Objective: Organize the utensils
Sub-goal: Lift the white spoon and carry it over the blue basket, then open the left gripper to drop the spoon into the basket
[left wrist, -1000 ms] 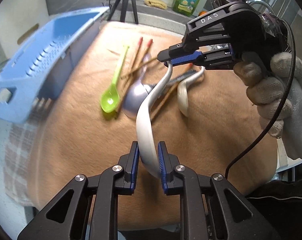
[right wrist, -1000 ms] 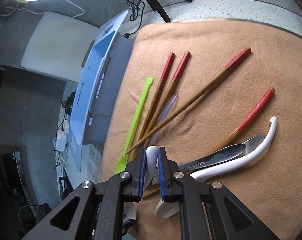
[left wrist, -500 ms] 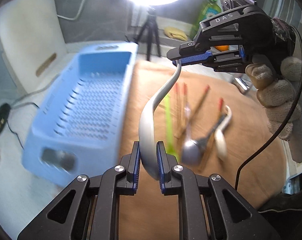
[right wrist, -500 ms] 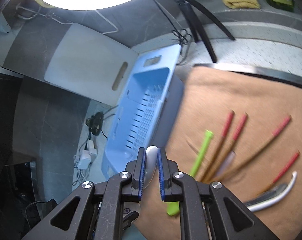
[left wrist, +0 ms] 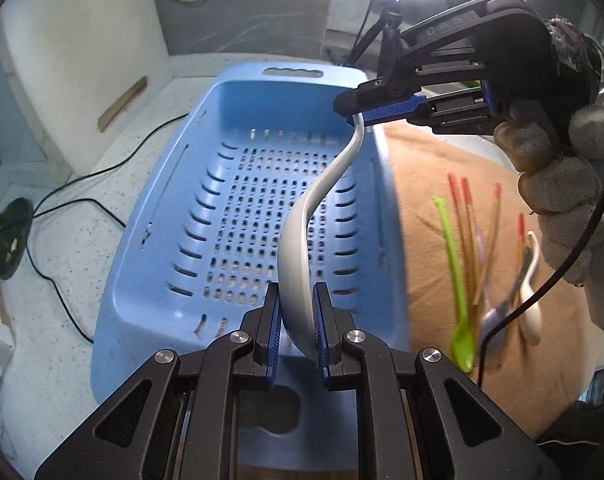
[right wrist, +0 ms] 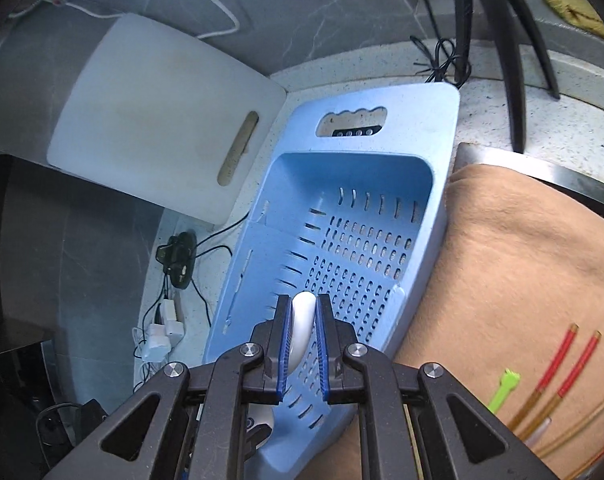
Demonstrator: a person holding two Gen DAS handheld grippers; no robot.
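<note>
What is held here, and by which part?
One white spoon: the left gripper clamps its bowl, the right gripper its handle tip, above the blue basket.

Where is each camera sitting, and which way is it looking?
Left wrist: sits on the left hand-held gripper, looking along its fingers at the basket; the right hand-held gripper and gloved hand show.
Right wrist: sits on the right hand-held gripper, looking down at the basket and cloth; only its own fingers show.
Both see the white spoon, gripped at both ends, and the basket.
</note>
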